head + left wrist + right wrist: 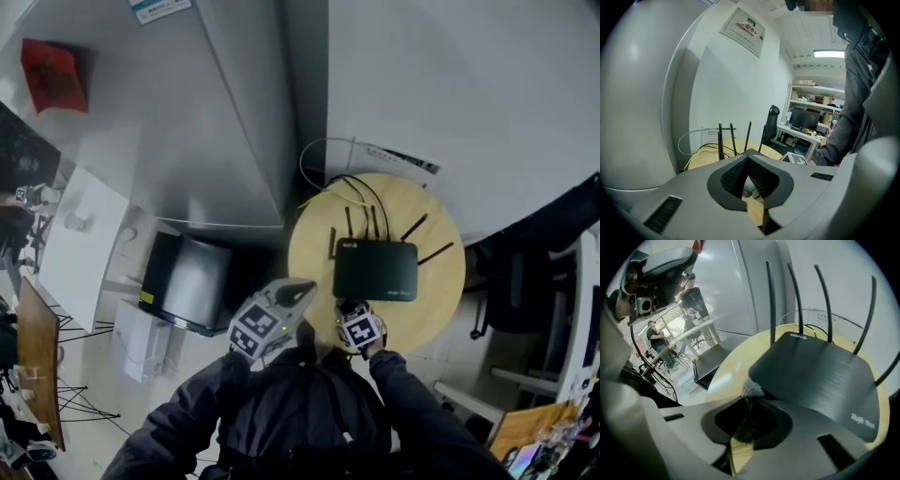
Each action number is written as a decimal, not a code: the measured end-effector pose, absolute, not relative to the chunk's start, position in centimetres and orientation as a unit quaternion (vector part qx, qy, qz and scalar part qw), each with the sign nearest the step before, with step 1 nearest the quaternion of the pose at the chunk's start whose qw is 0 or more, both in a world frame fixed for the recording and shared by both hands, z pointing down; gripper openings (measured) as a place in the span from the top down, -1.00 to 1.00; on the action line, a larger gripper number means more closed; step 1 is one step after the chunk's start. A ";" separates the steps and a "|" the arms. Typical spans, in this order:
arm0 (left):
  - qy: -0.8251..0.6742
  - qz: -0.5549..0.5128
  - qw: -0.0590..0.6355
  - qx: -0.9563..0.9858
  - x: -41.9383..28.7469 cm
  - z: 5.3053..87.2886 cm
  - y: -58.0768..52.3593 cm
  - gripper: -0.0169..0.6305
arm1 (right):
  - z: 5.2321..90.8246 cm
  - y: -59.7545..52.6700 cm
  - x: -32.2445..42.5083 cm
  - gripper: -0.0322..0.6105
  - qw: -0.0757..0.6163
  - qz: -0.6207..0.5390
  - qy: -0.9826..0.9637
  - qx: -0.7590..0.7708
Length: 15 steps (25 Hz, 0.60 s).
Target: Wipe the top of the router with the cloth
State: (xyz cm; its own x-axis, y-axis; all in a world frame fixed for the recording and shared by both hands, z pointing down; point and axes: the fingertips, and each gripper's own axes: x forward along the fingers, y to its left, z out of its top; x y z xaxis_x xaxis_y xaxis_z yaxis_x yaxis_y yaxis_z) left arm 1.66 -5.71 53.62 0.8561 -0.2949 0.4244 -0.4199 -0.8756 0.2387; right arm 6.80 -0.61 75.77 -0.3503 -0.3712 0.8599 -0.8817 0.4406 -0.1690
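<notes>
1 black router (375,269) is being carried flat by the round wooden bench (441,286), with its antennas (771,296) standing up along the far side. The right hand-held gripper (747,398) is being held just beside the router's near left corner, on the person's side of it. Its 2 jaws are being pressed shut on a grey cloth (752,389). A tuft of that cloth is sticking out past the jaw tips and is touching the router's corner edge, not yet its top. The left hand-held gripper (746,157) is being held further left, near the bench's edge and apart from the router. Its 2 jaw tips are closed against each other, and nothing is being gripped between them.
</notes>
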 end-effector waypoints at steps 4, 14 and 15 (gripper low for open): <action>-0.182 0.190 0.165 0.951 1.2 53.9 -5.7 0.97 | 76.0 0.4 7.4 0.68 0.389 0.337 -0.754 0.409; -0.133 0.186 0.168 0.959 3.7 53.5 -5.5 0.97 | 62.6 1.8 14.6 0.68 0.219 0.320 -0.781 0.489; -0.131 0.186 0.169 0.959 4.0 53.4 -5.6 0.97 | 61.1 2.0 15.4 0.68 0.209 0.314 -0.781 0.497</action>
